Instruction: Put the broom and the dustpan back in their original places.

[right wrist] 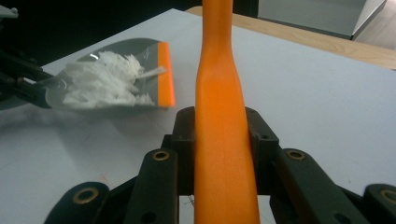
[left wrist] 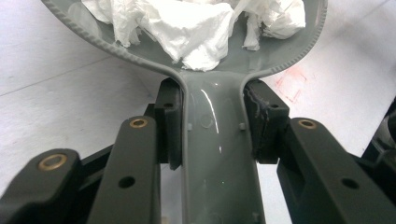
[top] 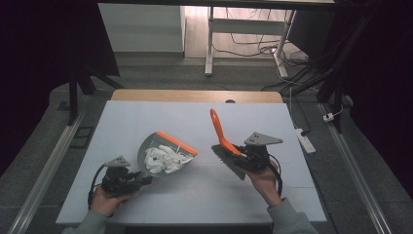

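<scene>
High view: left gripper [top: 139,179] clamps the handle of the grey dustpan [top: 163,152], which sits left of table centre with its orange lip toward 2 o'clock. Crumpled white tissue [top: 164,159] is in the pan. Right gripper [top: 235,152] grips the orange brush [top: 221,130]; handle points to 11 o'clock, bristles at 5. Table [top: 146,122] looks free of scraps, so sweeping looks done; emptying the pan is left.

Left gripper view: pads [left wrist: 170,122] pinch the pan's neck, tissue at 12 o'clock.

Right gripper view: jaws clamp the brush handle; pan at 10 o'clock, apart.

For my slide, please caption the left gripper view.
Left gripper clamps the grey dustpan handle; crumpled white tissue fills it.
</scene>
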Demonstrator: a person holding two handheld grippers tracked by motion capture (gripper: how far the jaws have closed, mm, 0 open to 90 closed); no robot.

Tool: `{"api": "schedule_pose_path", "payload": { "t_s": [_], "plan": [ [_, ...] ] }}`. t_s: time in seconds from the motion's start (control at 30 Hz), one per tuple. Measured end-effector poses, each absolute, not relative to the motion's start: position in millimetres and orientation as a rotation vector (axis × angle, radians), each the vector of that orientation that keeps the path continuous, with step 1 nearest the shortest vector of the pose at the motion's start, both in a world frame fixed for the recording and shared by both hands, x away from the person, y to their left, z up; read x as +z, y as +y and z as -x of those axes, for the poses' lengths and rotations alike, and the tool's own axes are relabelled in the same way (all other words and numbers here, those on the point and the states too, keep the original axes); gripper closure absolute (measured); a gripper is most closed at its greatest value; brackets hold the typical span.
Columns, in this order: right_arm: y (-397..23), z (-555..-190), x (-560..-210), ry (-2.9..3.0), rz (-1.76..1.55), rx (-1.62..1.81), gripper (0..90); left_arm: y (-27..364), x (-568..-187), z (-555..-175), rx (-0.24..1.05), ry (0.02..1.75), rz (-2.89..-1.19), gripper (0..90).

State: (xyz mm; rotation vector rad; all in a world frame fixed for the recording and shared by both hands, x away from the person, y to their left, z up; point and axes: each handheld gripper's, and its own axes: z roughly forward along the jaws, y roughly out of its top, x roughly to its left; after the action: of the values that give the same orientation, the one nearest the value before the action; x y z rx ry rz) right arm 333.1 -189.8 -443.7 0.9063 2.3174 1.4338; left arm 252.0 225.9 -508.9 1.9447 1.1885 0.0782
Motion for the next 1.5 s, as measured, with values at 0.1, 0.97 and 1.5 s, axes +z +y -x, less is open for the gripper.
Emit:
{"api": "schedule_pose_path", "payload": {
  "t_s": [0.1, 0.97, 1.5],
  "plan": [
    [-195.7, -329.7, -445.3, 2.331, -0.908, 1.433, 70.3, 229.7, -508.7, -249.5, 0.09, 1.218, -1.92, 61.3],
    [-241.5, -316.8, -471.8, 2.417, -1.077, 1.421, 70.3, 242.9, -517.4, -230.7, 0.24, 1.562, -1.706, 61.3],
    [-242.2, -342.9, -496.1, 2.475, -1.25, 1.298, 70.3, 245.4, -532.7, -251.0, 0.248, 1.683, -1.697, 61.2]
  ]
}}
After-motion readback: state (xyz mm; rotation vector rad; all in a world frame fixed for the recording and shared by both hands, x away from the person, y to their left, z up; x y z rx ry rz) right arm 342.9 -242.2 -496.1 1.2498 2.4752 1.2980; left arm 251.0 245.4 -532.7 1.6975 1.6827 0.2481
